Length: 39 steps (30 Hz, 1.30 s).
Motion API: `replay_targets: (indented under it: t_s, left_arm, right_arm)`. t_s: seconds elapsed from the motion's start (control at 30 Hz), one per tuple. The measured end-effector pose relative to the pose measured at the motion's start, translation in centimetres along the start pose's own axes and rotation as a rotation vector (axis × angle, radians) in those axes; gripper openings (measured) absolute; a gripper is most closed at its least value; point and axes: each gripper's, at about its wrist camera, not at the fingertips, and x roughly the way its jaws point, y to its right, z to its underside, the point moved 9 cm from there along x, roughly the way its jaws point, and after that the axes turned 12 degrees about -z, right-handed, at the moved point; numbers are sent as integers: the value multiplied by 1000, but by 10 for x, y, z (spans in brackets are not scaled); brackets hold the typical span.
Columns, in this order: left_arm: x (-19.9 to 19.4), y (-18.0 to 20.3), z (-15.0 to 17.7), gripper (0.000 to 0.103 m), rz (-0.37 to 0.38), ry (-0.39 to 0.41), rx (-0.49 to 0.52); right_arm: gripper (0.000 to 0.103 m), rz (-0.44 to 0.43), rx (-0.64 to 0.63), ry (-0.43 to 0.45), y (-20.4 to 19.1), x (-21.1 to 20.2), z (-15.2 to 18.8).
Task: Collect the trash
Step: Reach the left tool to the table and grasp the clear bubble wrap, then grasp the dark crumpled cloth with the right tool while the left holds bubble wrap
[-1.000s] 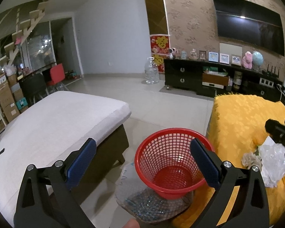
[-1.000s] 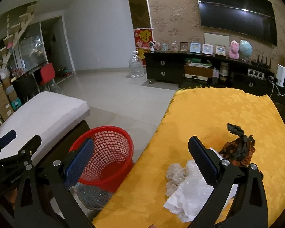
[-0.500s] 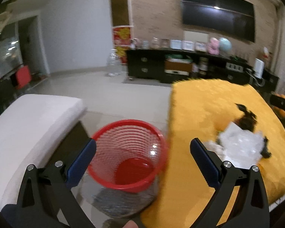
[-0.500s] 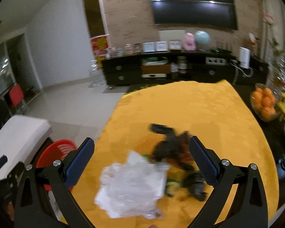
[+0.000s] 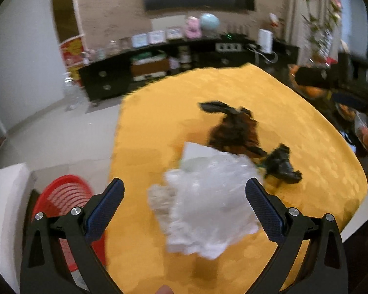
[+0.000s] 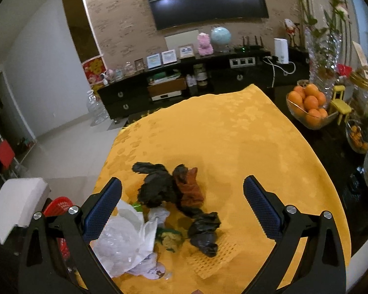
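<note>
The trash in front of you is a loose heap on the yellow tablecloth [image 6: 233,142]: a crumpled clear plastic bag [image 6: 125,242] over white paper at the near left edge, a black bag [image 6: 157,186] bunched against a brown wrapper [image 6: 191,191] behind it, and a smaller twisted black bag [image 6: 204,232] to the right. A bit of green and yellow packaging [image 6: 169,237] peeks out between them. In your left wrist view the clear plastic bag [image 5: 208,203] fills the space between the fingers, but the picture is smeared, so I cannot say whether anything touches it.

Your left gripper [image 5: 184,203] has its jaws spread wide with nothing clamped. Your right gripper [image 6: 182,201] is likewise released, its fingers straddling the dark bags from above.

The red mesh basket [image 5: 61,196] sits on the floor just off the table's left edge, beside a white cushioned bench [image 6: 17,201]. Behind the table runs a black TV cabinet [image 6: 184,83] under a wall-mounted television [image 6: 208,0]; a bowl of oranges [image 6: 309,107] stands to the right.

Since a second ago, both your cameras have swung right, from the basket onto the heap; the basket, then centred in your left view, now lies at its lower left corner.
</note>
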Motion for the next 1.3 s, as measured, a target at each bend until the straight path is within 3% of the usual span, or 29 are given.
replay_targets:
  t_s: [0.17,0.2,0.33,0.43,0.63,0.9,1.13,1.3]
  left_arm:
    - [9,19,4,94,65,-6,8]
    - [8,18,6,89,71,-4,3]
    - [17,22,10,49,129,-41,-9]
    - [16,18,12,37,147,-40,-26]
    - [-3,-16,1,33,151,1,-113]
    - [-44,-80,-24,33,53,114,-212]
    - [-46,-109,-25,34,12,112,-268]
    - [-42,-120,-22,33,-13,101,-293]
  right_arm:
    - [97,16,30,-7,17,0,1]
    - [97,20,38,-10,20,0,1]
    - [97,33,61,-26,30,6,4]
    - [97,33,63,-41,29,11,7]
    - [97,25,43,-63,21,24,12]
    - [97,-41,-33,-140,-11,72,22]
    - [96,-9,-138,-234,-20,125,31]
    - [71,-23,-94,-296,-2,147,42]
